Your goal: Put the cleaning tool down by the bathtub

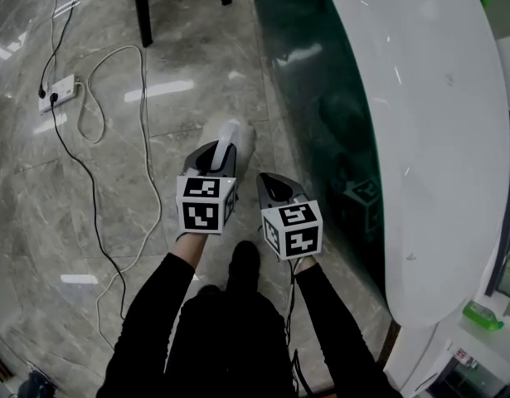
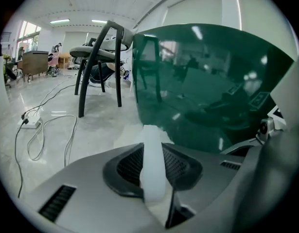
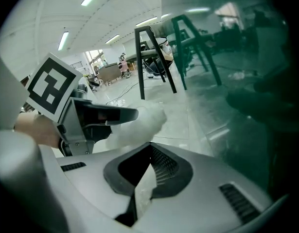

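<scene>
Left fingers (image 2: pixel 126 168): clenched on the cleaning tool (image 2: pixel 153 165), a white strip pinched between the dark ribbed pads.
Right fingers (image 3: pixel 165 168): released, with a narrow gap between them and only pale floor showing through it.
Cleaning tool: its white, soft-looking end sticks out ahead of the left gripper (image 1: pixel 218 156), over the floor (image 1: pixel 114 222) and near the tub's side. Whether it touches the floor cannot be told.
Right gripper (image 1: pixel 269 186): just beside the left one, between it and the tub.
Bathtub (image 1: pixel 321 98): a glossy dark green side under a broad white rim, on the person's right.
Floor: glossy grey marble tiles.
Farther out: a white power strip (image 1: pixel 58 91) lies at the left, and dark chair legs (image 1: pixel 143 7) stand beyond.
</scene>
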`<state>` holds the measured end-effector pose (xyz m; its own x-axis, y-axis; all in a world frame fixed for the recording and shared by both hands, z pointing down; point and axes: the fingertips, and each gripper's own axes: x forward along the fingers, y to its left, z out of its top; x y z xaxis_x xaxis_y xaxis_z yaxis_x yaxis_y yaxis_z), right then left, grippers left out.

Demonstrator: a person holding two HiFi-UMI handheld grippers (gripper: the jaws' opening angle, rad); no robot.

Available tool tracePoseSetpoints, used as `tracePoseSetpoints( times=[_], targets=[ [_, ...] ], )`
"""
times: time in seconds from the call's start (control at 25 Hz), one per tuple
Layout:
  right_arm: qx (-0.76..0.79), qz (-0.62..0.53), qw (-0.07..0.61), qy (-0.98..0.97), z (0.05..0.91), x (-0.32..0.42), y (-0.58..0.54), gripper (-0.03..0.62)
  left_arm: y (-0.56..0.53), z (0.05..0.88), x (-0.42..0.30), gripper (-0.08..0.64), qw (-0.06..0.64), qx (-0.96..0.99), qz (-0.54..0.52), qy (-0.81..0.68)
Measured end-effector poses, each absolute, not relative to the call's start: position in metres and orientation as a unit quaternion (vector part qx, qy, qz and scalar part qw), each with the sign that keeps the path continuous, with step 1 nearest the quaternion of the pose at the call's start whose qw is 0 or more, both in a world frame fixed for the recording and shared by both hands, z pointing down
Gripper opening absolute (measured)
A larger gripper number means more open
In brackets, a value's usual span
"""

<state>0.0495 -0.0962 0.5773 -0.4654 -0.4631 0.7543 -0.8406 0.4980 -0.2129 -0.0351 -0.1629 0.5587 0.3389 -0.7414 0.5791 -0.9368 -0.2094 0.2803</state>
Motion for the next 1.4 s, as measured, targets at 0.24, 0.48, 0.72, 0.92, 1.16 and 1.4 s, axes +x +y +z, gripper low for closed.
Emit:
tracePoseSetpoints(
  times=[0.24,0.48,0.72,0.92,1.16,1.4],
  targets=[
    [0.406,0.299,0.317,-0.804,0.612,0.053,-0.110,0.000,-0.178,0.599,-0.032,0.100,0.308,0.757,0.166,-0.552],
    [0.409,0.304,0.320,-0.798,0.651,0.051,-0.118,0.000,-0.190,0.635,-0.029,0.100,0.305,0.760,0.173,-0.547],
    [0.406,0.311,0.317,-0.799,0.675,0.048,-0.131,0.000,-0.201,0.659,-0.026,0.099,0.296,0.764,0.186,-0.542],
    [0.404,0.305,0.314,-0.803,0.680,0.045,-0.138,0.000,-0.205,0.674,-0.026,0.100,0.296,0.765,0.186,-0.541],
    [0.404,0.301,0.326,-0.800,0.690,0.045,-0.140,0.000,-0.212,0.690,-0.025,0.100,0.298,0.762,0.188,-0.543],
    [0.409,0.299,0.332,-0.796,0.697,0.049,-0.139,0.000,-0.217,0.712,-0.022,0.100,0.281,0.767,0.207,-0.539]
  ],
)
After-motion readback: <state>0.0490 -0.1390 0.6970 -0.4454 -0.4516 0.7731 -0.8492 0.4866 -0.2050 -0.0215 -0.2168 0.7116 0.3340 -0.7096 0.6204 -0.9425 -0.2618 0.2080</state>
